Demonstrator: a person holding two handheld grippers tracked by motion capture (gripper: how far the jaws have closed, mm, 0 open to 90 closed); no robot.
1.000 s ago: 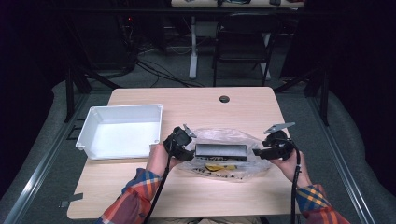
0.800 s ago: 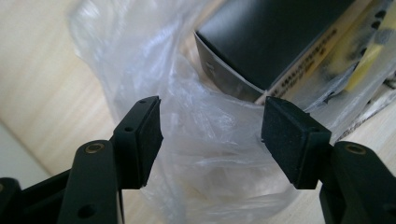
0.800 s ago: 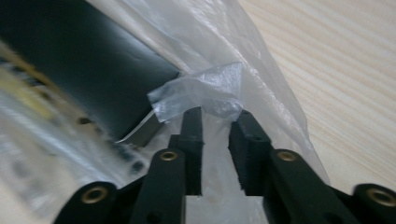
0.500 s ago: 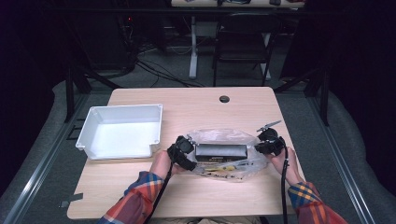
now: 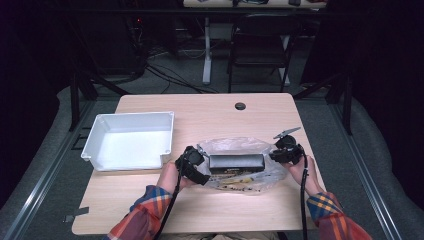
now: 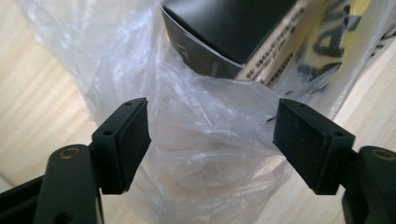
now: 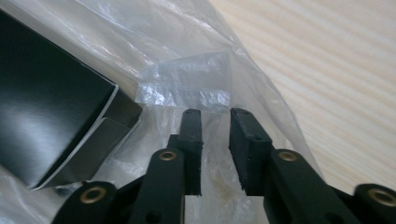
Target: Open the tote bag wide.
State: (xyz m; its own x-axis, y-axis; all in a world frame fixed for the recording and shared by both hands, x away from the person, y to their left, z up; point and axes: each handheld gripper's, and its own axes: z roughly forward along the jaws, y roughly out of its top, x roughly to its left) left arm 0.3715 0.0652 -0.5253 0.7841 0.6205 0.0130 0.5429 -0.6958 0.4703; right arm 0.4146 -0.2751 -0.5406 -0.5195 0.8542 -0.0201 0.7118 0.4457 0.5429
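A clear plastic bag (image 5: 235, 146) lies on the wooden table (image 5: 210, 112) with a long black box (image 5: 236, 161) inside it, over a yellow printed pack (image 5: 234, 176). My left gripper (image 5: 198, 169) is at the bag's left end. Its jaws have just been opening and now stand open (image 6: 212, 140), with crumpled bag film (image 6: 205, 154) between the pads and no pad pressing on it. My right gripper (image 5: 279, 153) is at the bag's right end. Its jaws (image 7: 215, 122) have just been opening a little and stand a narrow gap apart around thin bag film (image 7: 187, 93). The black box (image 7: 42, 116) lies to their left.
A white empty tray (image 5: 167, 134) stands on the table's left part, close to the left hand. A small black round cap (image 5: 240, 106) sits near the far edge. Behind the table stand a chair (image 5: 260, 45) and dark cabling on the floor.
The right gripper has moved in leftward and down to the bag's right end. The left gripper has stayed at the bag's left end, shifting slightly nearer.
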